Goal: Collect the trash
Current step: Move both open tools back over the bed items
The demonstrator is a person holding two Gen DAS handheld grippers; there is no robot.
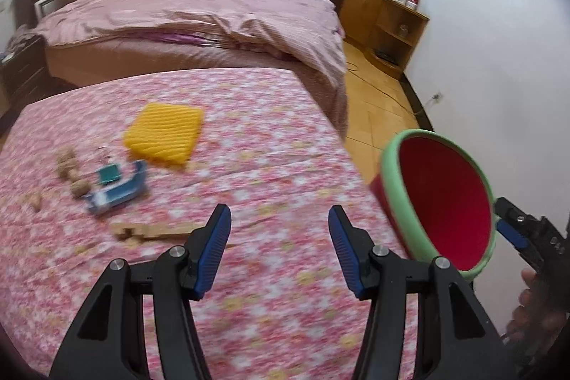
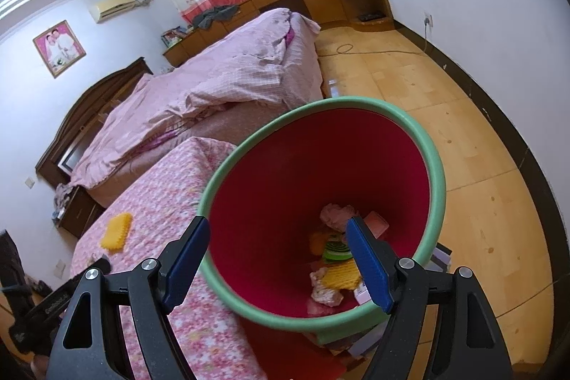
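Nearest the lens, the left gripper [image 1: 279, 230] is seen with its blue pads about half apart and nothing between them, over the pink floral quilted cover [image 1: 270, 138]. Ahead and to its left lie the scraps to be collected: small tan crumpled paper lumps [image 1: 69, 166], a blue and white flattened cardboard box [image 1: 117, 184], and, just before the left pad, a pale brown torn strip [image 1: 153, 232]. All may be judged light and soft. The box would best be pinched across a raised edge, and the lumps squeezed at mid-bulk. Further ahead rests a yellow ribbed foam-like pad [image 1: 164, 134], which is springy and best gripped at a corner.

To the right, the red plastic bin with a green rim [image 2: 433, 180] is straddled by the right gripper [image 2: 278, 230]. Its jaws stand wide and press on nothing, one pad outside the rim and one inside. Rubbish already lies within. The bin appears stiff and light; the rim offers the surest hold.
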